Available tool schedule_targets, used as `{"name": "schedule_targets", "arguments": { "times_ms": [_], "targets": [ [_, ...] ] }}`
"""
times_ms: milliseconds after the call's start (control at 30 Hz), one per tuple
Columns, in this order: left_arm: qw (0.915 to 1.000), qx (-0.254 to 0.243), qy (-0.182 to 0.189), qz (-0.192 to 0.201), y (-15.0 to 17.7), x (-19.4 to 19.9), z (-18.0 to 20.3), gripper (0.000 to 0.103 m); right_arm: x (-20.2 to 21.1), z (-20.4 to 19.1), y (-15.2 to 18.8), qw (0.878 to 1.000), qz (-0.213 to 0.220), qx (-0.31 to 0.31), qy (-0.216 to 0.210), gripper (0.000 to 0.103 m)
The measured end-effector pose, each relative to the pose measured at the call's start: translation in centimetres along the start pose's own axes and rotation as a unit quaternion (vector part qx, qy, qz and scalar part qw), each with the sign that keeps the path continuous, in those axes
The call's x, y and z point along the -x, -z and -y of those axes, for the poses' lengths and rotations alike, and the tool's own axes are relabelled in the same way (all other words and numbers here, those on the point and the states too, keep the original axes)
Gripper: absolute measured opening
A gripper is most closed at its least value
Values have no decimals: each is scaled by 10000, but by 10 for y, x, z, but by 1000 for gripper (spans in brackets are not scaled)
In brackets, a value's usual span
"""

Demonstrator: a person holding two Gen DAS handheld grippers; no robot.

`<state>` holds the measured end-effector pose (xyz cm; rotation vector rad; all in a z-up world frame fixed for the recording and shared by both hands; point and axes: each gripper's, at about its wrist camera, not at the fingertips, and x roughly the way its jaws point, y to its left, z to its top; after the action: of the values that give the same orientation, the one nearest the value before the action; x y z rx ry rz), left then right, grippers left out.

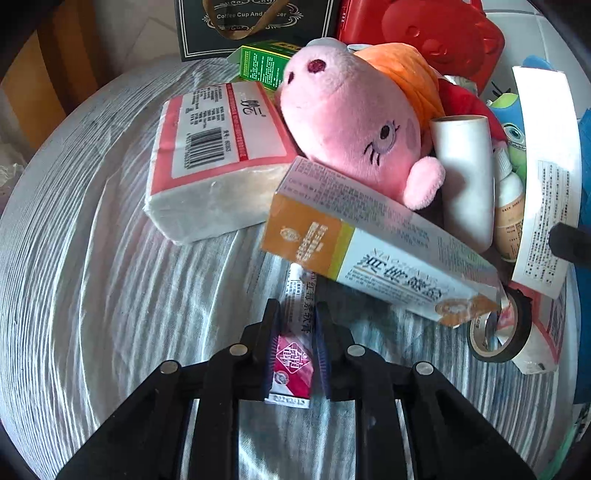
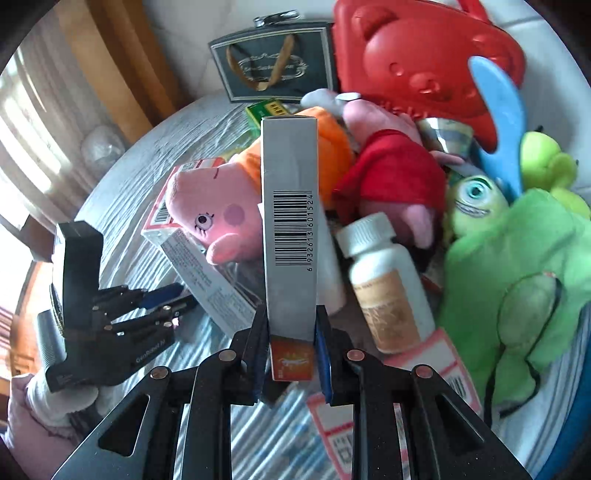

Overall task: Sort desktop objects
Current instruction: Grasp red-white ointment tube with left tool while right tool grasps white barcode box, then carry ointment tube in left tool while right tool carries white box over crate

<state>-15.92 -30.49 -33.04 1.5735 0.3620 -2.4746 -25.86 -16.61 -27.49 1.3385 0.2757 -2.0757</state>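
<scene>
My left gripper (image 1: 295,314) is shut on a small ointment tube (image 1: 293,354) with a pink end, whose far end lies under an orange-and-white medicine box (image 1: 373,251). My right gripper (image 2: 290,317) is shut on a tall grey box (image 2: 290,221) with a barcode and holds it upright above the pile. The left gripper also shows in the right wrist view (image 2: 166,299), low at the left. A pink pig plush (image 1: 351,122) lies behind the medicine box.
A tissue pack (image 1: 218,158), a white roll (image 1: 465,177), a white pill bottle (image 2: 388,280), black tape (image 1: 498,332), green plush toys (image 2: 517,277), a red bear-shaped case (image 2: 424,55), a dark gift bag (image 1: 255,26) and a green box (image 1: 262,64) crowd the striped cloth (image 1: 110,277).
</scene>
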Motion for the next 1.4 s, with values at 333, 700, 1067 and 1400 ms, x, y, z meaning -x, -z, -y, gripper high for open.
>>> {"name": "schedule_targets", "arguments": {
  "times_ms": [333, 700, 1067, 1400],
  "targets": [
    [9977, 401, -163, 518, 30, 61, -18, 17, 33, 3, 11, 9990, 304, -328, 73, 23],
    [9818, -118, 232, 1880, -7, 172, 34, 18, 131, -5, 24, 9911, 1279, -249, 266, 23],
    [9456, -1187, 1031, 2849, -3, 263, 165, 17, 288, 32, 88, 9534, 2675, -742, 1185, 23],
    [9045, -2154, 1801, 3210, 14, 313, 323, 18, 410, 103, 150, 9041, 3303, -1438, 2299, 23]
  ]
}}
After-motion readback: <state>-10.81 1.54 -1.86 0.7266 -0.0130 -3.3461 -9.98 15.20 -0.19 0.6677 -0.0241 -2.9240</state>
